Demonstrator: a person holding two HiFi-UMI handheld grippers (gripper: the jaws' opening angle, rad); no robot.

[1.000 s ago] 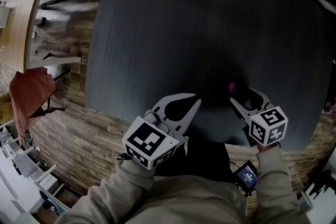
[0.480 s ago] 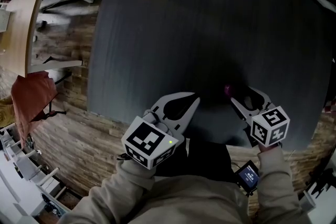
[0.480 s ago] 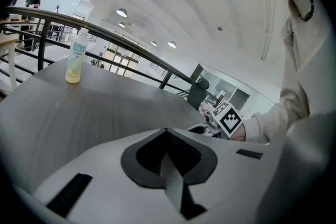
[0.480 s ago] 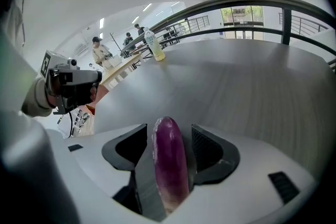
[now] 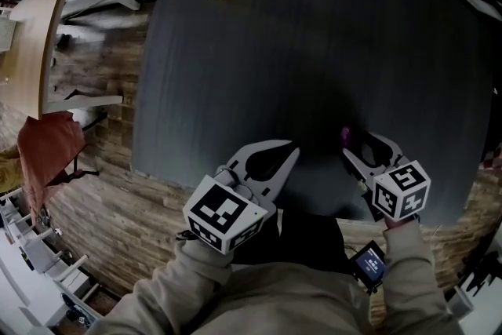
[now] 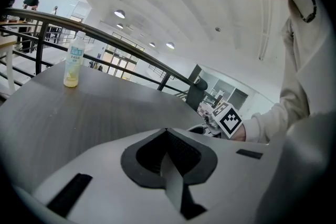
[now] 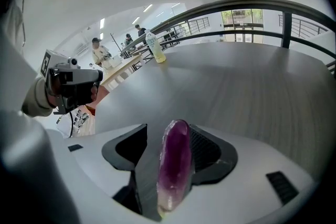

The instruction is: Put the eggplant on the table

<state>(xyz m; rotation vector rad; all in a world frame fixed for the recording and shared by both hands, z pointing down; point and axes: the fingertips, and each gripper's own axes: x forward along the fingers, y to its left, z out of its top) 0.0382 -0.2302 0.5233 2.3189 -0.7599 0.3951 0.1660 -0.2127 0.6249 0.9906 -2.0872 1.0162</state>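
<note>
**Dim overhead view, brighter fisheye gripper views**

The head view is dim. The dark table (image 5: pixel 314 51) swallows detail, and a deeper shadow pools at lower centre. Both gripper views are brighter, lit by ceiling lamps (image 6: pixel 119 14) in the upper frame. Strong fisheye bending and black vignetting ring every edge. The eggplant (image 7: pixel 176 165) looks soft, with a pale sheen.
</note>
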